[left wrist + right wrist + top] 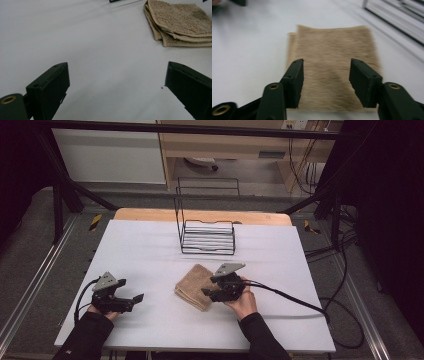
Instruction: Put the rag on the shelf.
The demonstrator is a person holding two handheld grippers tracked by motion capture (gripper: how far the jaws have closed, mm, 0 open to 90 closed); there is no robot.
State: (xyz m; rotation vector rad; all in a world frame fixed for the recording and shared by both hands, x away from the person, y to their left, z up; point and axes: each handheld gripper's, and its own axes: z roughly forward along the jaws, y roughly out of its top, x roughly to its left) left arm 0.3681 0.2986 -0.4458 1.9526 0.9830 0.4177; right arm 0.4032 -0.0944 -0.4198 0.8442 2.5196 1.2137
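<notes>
A folded tan towel (194,286) lies flat on the white table (150,250), a little right of centre. My right gripper (207,292) hovers at the towel's right edge, open, its jaws spread over the towel (332,65) with nothing between them. My left gripper (136,299) rests low at the front left, open wide and pointing right toward the towel (180,23), well short of it. Bare table lies between its jaws.
A black wire rack (206,231) stands at the back centre of the table, its bars (397,18) passing to the right of the towel. Cables trail off the right side. A wooden board edge (150,214) runs along the far side.
</notes>
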